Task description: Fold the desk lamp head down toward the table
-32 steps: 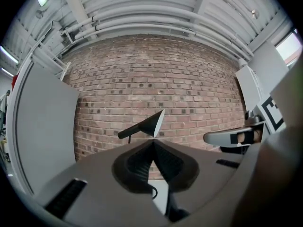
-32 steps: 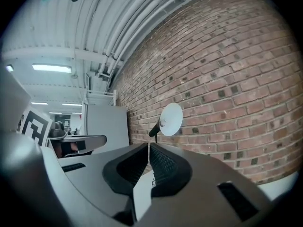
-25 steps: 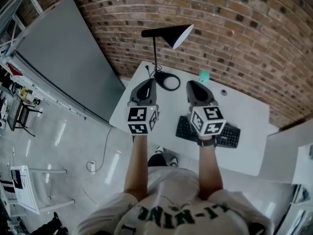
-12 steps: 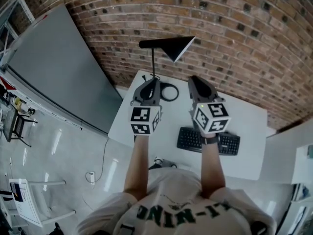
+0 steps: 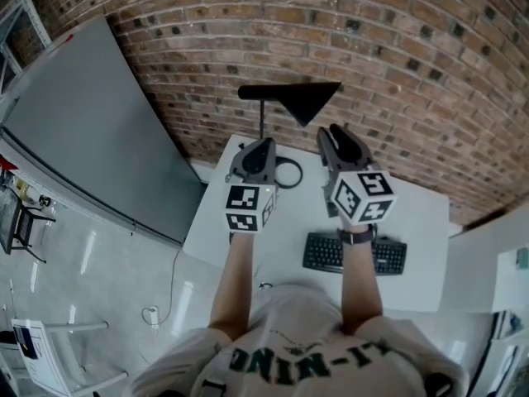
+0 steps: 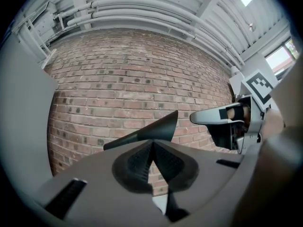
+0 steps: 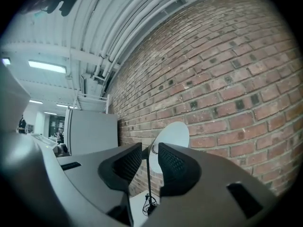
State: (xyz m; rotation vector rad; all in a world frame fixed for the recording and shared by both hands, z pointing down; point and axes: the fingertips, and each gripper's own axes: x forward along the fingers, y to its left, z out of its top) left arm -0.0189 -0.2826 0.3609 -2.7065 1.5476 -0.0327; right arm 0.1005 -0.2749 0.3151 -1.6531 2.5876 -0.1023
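The lamp (image 5: pixel 297 96) is being left unfolded at the back left corner of the surface (image 5: pixel 413 213). The left claw (image 5: pixel 264 143) is being held shut, empty; the right claw (image 5: pixel 335 131) has just been opening, empty.

This looks like an office in a converted industrial building. A white desk (image 5: pixel 421 217) with a black keyboard (image 5: pixel 322 253) and a desk lamp (image 5: pixel 304 98) stands against a bare brick wall (image 5: pixel 397 48). Beside it are a grey partition panel (image 5: pixel 83 122) and a pale polished floor (image 5: pixel 91 279). Overhead run exposed pipes (image 6: pixel 132 15) and strip lights (image 7: pixel 47 66).
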